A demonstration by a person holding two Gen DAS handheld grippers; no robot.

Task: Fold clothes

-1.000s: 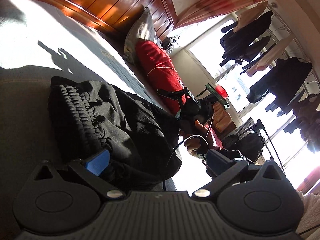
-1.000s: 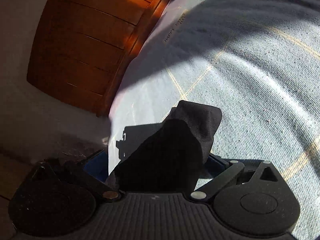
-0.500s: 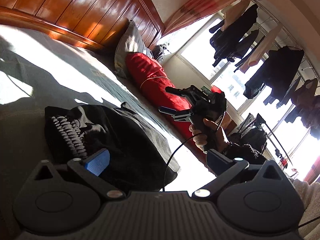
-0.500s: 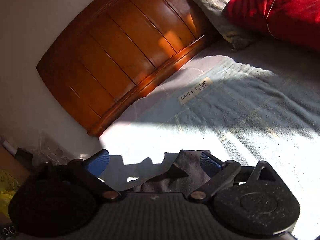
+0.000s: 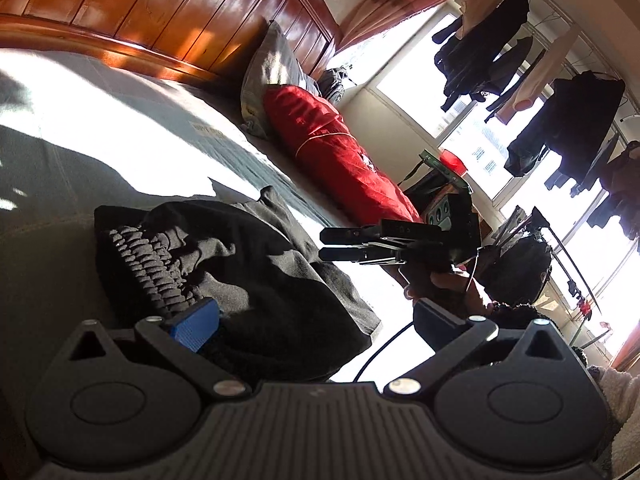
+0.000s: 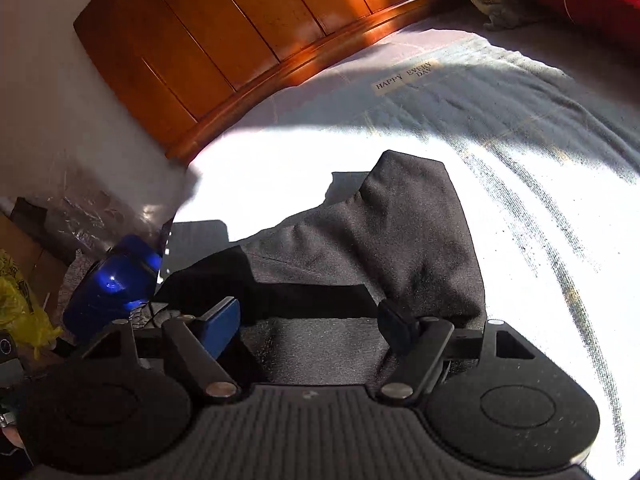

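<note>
- The black garment (image 5: 248, 276) lies bunched on the bed (image 5: 120, 128), partly in sun and partly in shade; in the left wrist view it fills the middle, from about 9 o'clock to 5 o'clock of the picture.
- Its ribbed, gathered band (image 5: 148, 264) sits at the 9 o'clock side of the heap.
- The left gripper (image 5: 316, 320) hangs low over the near edge of the garment, jaws spread wide; the cloth lies between the blue pad (image 5: 196, 322) and the dark one, and neither pad presses on it.
- In the right wrist view a fold of the garment (image 6: 384, 248) rises toward 12 o'clock from between the jaws of the right gripper (image 6: 312, 324).
- The right gripper's jaws have just been closing with the cloth between them; the 3 o'clock pad touches the fold, while whether the blue pad presses on it cannot be told.
- A hand (image 5: 444, 284) holds the right gripper (image 5: 340, 244) at 3 o'clock of the garment in the left wrist view.
- A strip reading "HAPPY EVERY DAY" (image 6: 404, 78) is on the bed cover.
- A wooden headboard (image 5: 168, 12) stands at 12 o'clock; a red pillow (image 5: 332, 152) and a grey pillow (image 5: 272, 72) lie at 1 o'clock.
- Dark clothes hang on a rack (image 5: 560, 80) by the window at 2 o'clock.
</note>
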